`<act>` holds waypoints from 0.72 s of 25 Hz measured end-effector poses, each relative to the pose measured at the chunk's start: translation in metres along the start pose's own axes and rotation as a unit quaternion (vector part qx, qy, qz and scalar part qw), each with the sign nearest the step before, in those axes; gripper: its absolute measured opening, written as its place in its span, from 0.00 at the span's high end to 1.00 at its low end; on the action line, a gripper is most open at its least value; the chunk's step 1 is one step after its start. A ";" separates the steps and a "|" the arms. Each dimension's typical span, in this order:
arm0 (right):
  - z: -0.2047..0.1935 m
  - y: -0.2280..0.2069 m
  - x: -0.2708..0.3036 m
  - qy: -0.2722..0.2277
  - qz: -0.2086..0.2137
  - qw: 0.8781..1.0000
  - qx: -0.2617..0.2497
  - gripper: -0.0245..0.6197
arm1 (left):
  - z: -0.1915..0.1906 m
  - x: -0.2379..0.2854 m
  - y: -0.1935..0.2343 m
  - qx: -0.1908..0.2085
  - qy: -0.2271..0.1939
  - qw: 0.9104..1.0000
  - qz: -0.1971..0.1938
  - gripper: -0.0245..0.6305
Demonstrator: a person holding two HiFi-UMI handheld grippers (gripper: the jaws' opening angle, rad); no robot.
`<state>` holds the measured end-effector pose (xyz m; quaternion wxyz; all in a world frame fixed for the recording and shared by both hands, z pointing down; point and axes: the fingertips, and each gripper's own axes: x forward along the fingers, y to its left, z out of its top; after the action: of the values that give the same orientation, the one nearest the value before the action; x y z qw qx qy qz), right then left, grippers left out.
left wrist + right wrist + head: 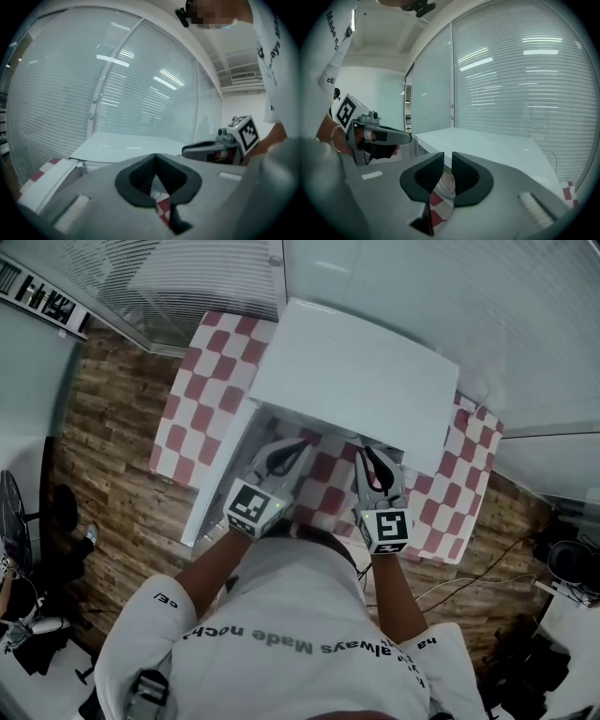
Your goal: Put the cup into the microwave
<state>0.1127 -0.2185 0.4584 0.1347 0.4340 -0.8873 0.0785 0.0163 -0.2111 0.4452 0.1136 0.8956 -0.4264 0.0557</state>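
The white microwave [356, 371] stands on a table with a red-and-white checked cloth [202, 399]. Its door [217, 486] hangs open to the left. Both grippers are held side by side just in front of its opening. My left gripper [298, 444] [155, 157] is shut, tips touching, with nothing in it. My right gripper [365, 451] [447, 159] shows a narrow gap between its jaws and holds nothing. Through that gap I see a small white-and-red patch; I cannot tell whether it is the cup or the cloth. No cup is plainly visible in any view.
Frosted glass walls with blinds [487, 306] close in behind and beside the table. Wood-pattern floor [112, 456] lies to the left. Cables and dark equipment [562, 559] sit on the floor at the right. The open door juts past the table's left front.
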 end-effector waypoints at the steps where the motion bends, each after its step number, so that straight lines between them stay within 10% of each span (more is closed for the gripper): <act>1: 0.009 -0.001 -0.004 -0.005 0.000 1.000 -0.001 0.88 | 0.008 -0.002 -0.002 0.001 -0.004 1.000 0.000 0.96; 18: 0.138 0.019 -0.086 -0.066 0.038 0.997 -0.027 0.88 | 0.113 -0.038 -0.040 0.034 -0.039 0.999 -0.015 0.96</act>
<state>0.1248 -0.1774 0.3004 0.0844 0.4000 -0.9121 0.0310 0.0236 -0.1861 0.3220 0.0677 0.9069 -0.4145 0.0336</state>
